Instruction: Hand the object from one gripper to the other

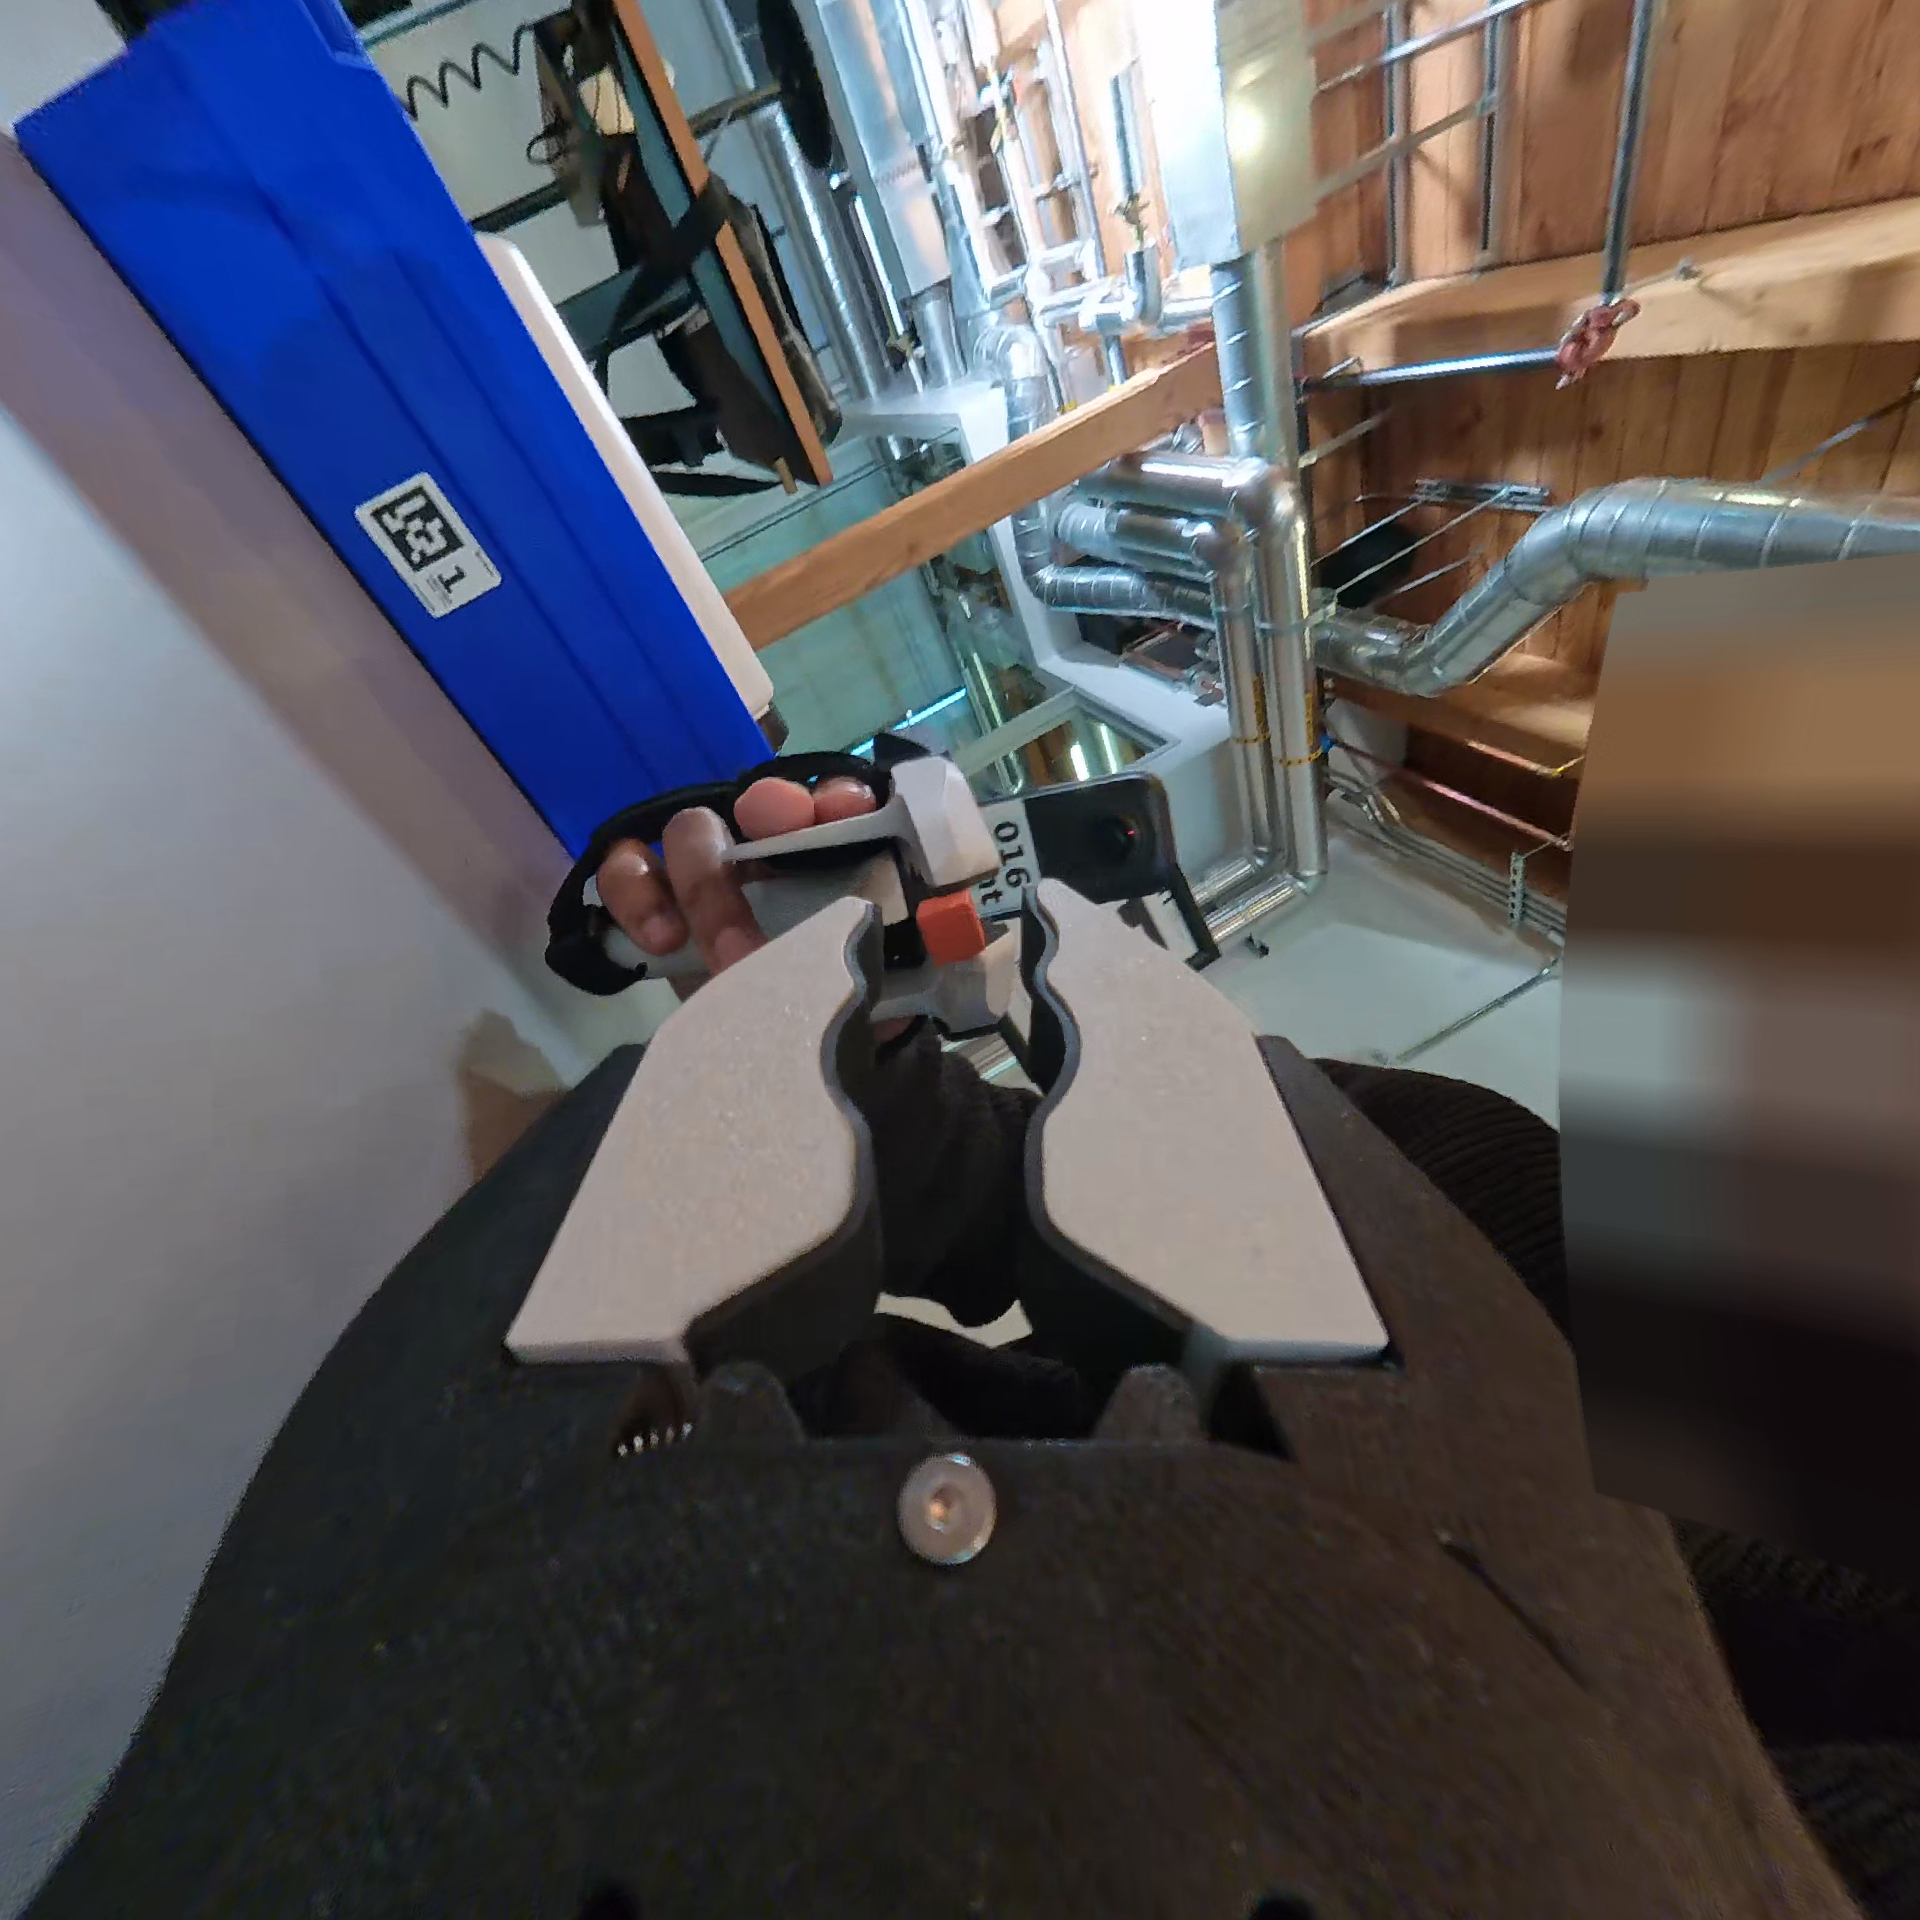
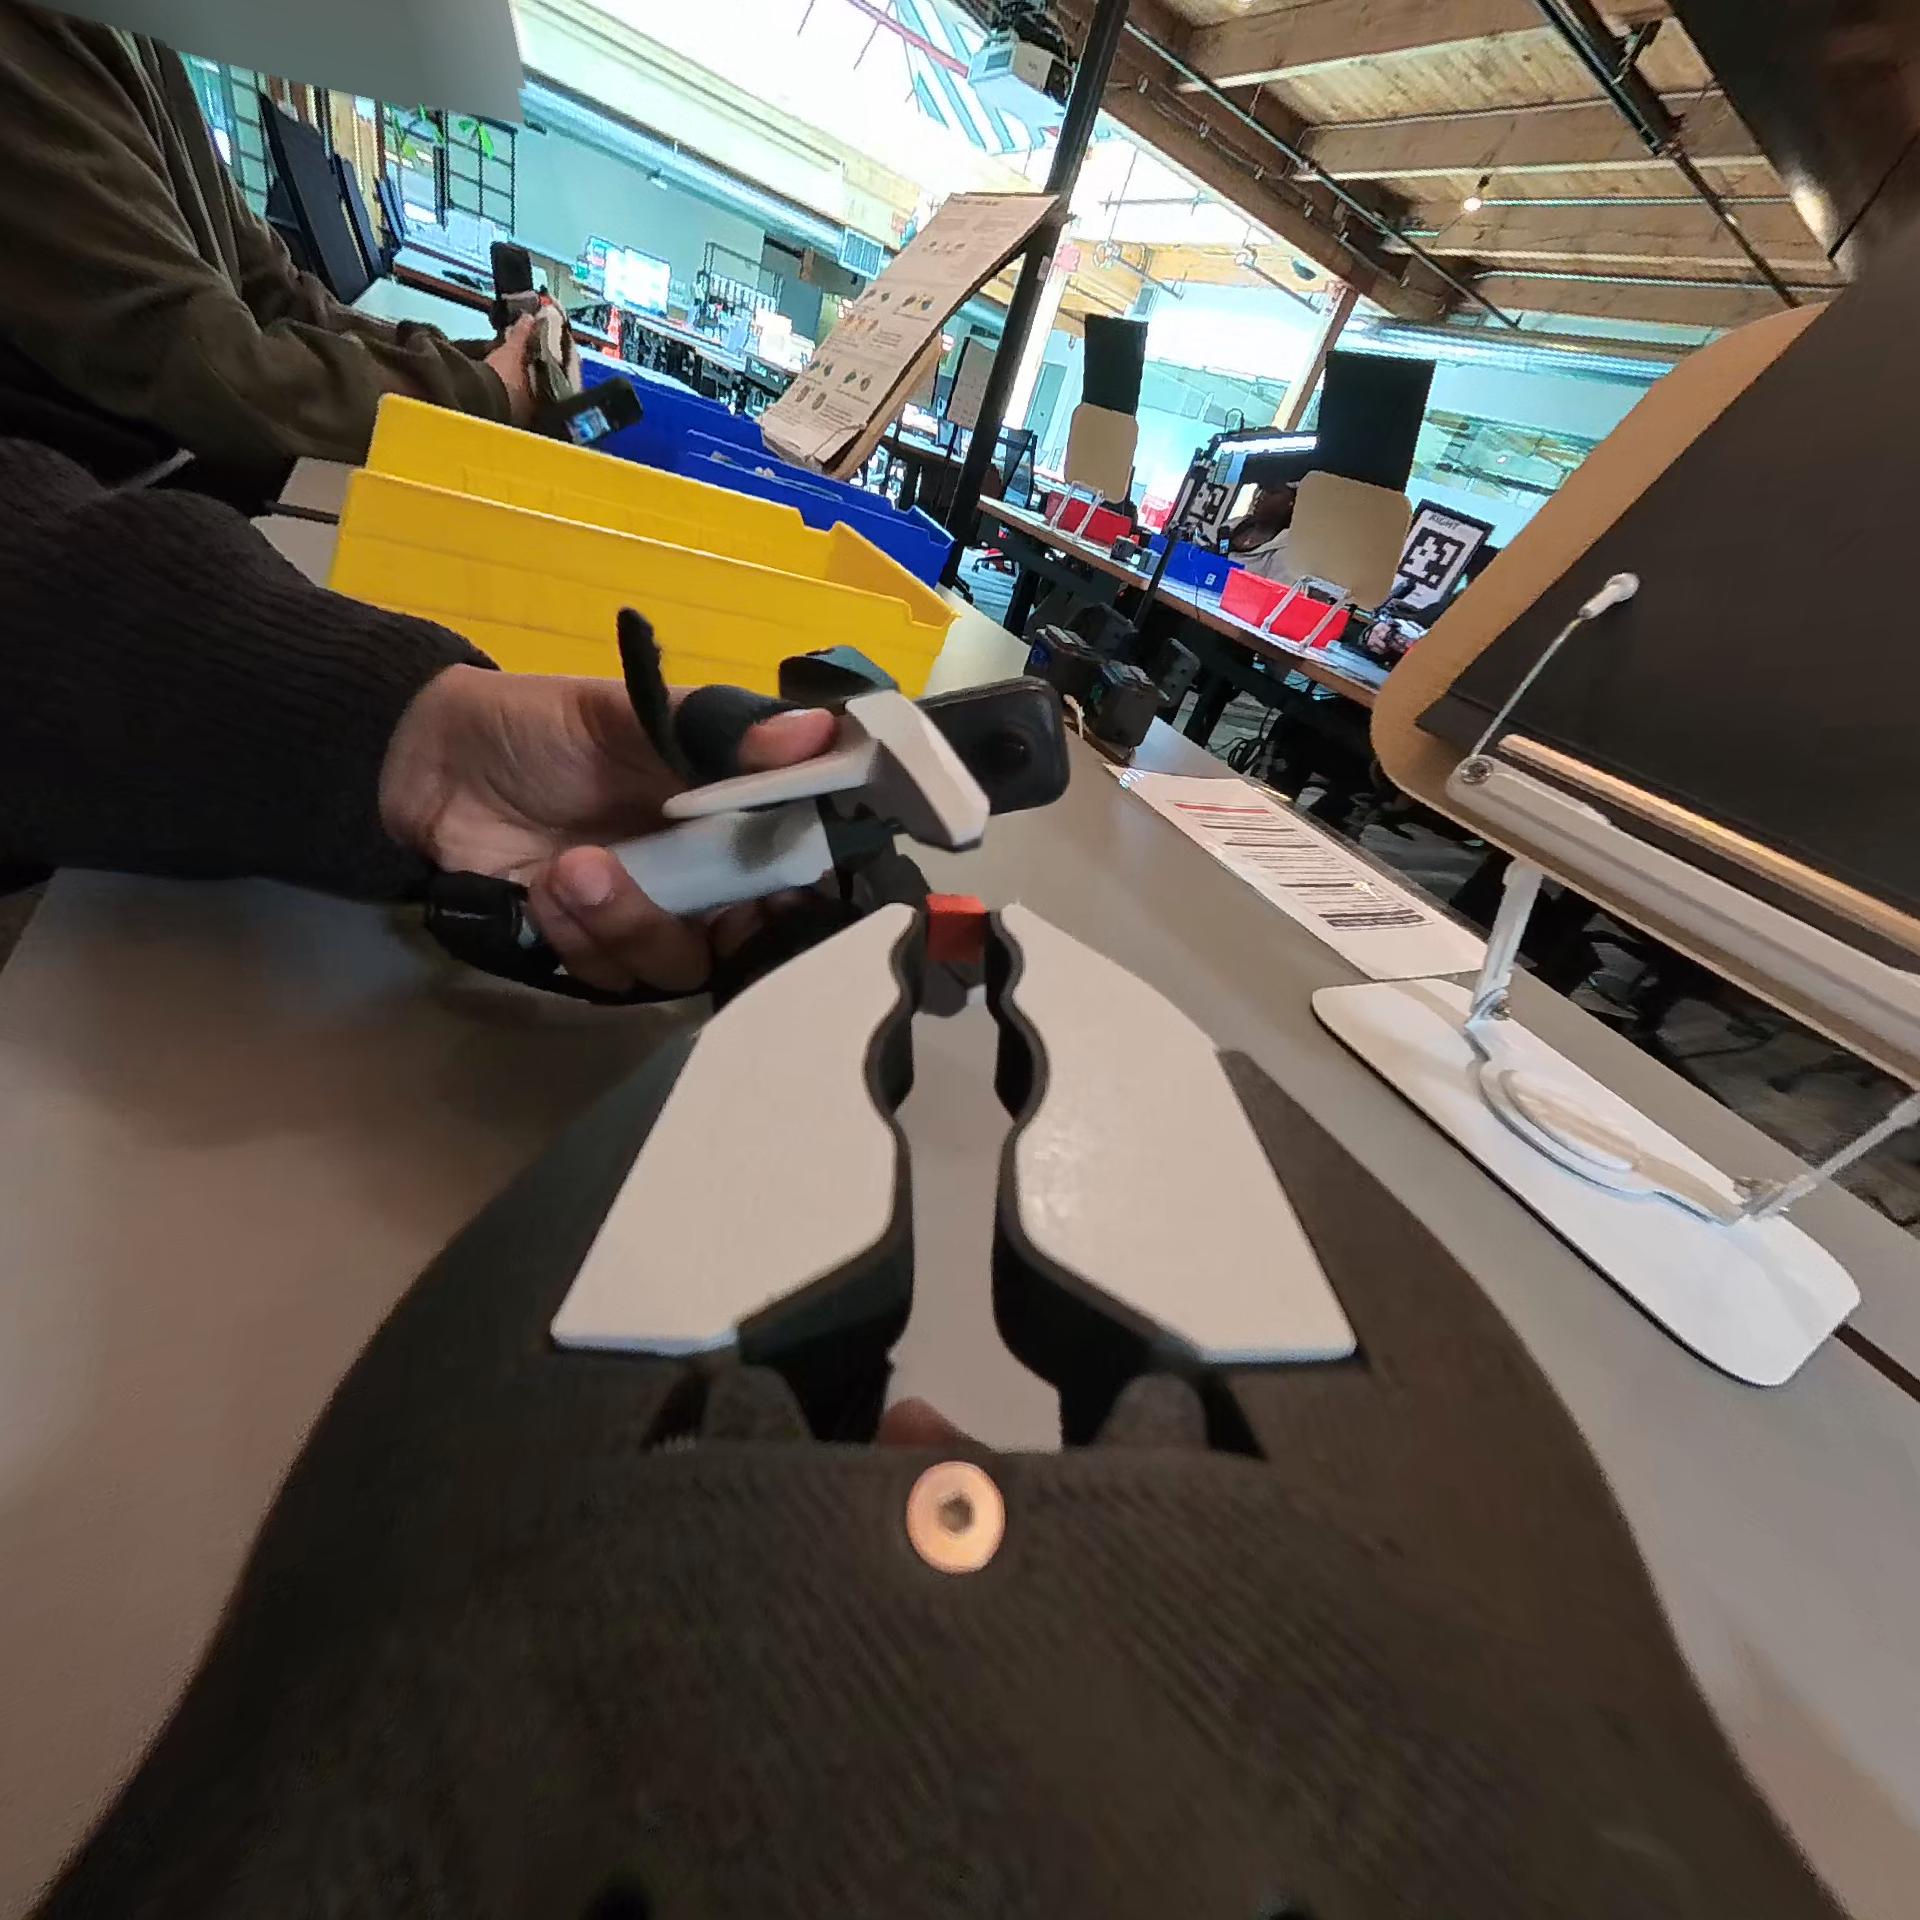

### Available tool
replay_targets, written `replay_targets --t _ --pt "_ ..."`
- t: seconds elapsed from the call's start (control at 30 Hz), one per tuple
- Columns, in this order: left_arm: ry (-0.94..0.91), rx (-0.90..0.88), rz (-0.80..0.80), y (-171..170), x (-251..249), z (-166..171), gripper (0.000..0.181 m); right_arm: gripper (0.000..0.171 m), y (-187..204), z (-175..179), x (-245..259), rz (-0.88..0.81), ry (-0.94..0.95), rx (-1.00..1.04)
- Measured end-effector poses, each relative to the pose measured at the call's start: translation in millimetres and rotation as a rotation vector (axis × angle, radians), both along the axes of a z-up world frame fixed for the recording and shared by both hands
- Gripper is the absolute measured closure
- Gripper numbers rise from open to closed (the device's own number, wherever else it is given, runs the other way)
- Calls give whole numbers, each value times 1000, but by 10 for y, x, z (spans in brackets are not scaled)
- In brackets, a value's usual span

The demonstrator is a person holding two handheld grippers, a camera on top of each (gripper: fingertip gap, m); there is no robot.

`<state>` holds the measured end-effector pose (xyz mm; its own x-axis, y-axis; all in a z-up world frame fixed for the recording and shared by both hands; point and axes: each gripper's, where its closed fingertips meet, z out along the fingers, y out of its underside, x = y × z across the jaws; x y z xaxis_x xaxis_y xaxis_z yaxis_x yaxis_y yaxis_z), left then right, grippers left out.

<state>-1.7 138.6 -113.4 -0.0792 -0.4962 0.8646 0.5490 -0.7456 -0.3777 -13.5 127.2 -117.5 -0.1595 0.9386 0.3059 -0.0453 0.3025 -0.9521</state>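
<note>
The two tools meet nose to nose just above the pale worktop (image 2: 260,1091), with a small orange-red cube (image 2: 956,928) caught where their tips come together. From the right wrist view, the right tool (image 2: 954,927) has its pale fingers drawn in close, and the cube sits snug between the very tips, touching both, so it looks pinched there and lifted clear of the surface. From the left wrist view, the left tool (image 1: 954,914) is rolled over on its side and stands spread: the gap between its tips is wider than the cube, which shows in that gap a little beyond them, and neither finger clearly touches it. The person's left hand (image 2: 499,790), coming out of a dark knitted sleeve (image 2: 156,675), grips the left tool's white handle; the right hand (image 1: 686,894) is wrapped round the other handle, its fingers through a black strap. Behind the left hand sits a yellow bin (image 2: 582,582), and a blue bin (image 1: 364,416) with a square-patterned sticker fills the left of the left wrist view. To the right lie a printed sheet (image 2: 1299,873) and the white base of a stand (image 2: 1662,1247) holding up a panel.
</note>
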Motion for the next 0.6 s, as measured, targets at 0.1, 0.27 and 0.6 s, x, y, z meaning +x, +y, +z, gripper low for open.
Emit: replay_targets --t 0.1,0.27,0.6 --pt "25 -9 -21 -14 58 -39 162 161 -4 -24 -9 -6 -11 21" --pt "42 1 -14 -18 42 -39 169 161 0 -42 -19 -13 -18 26" --pt "31 52 44 1 -33 41 170 132 81 -21 -34 -33 -16 -89"
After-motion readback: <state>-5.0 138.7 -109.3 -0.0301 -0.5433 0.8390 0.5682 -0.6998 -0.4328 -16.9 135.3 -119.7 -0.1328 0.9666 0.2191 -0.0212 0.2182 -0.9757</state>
